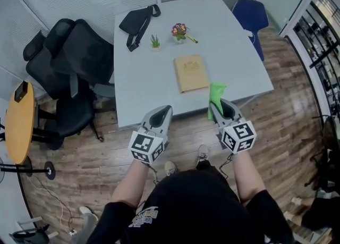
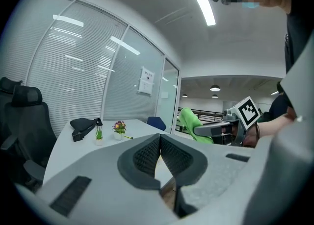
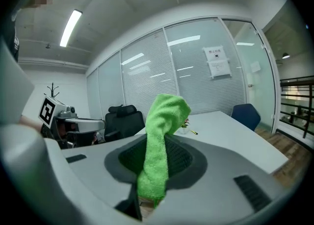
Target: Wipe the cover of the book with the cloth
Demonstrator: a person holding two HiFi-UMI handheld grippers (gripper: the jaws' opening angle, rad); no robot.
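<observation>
A tan book lies flat on the white table, a little right of its middle. A bright green cloth stands up between the jaws of my right gripper, which is shut on it near the table's front edge, just right of the book. The cloth also shows in the left gripper view. Over the front edge to the book's left, my left gripper is shut with nothing in it.
A black pouch, a small green plant and a flower pot stand at the table's far side. Black office chairs crowd the left side; a blue chair is at the far right corner. A yellow round table stands far left.
</observation>
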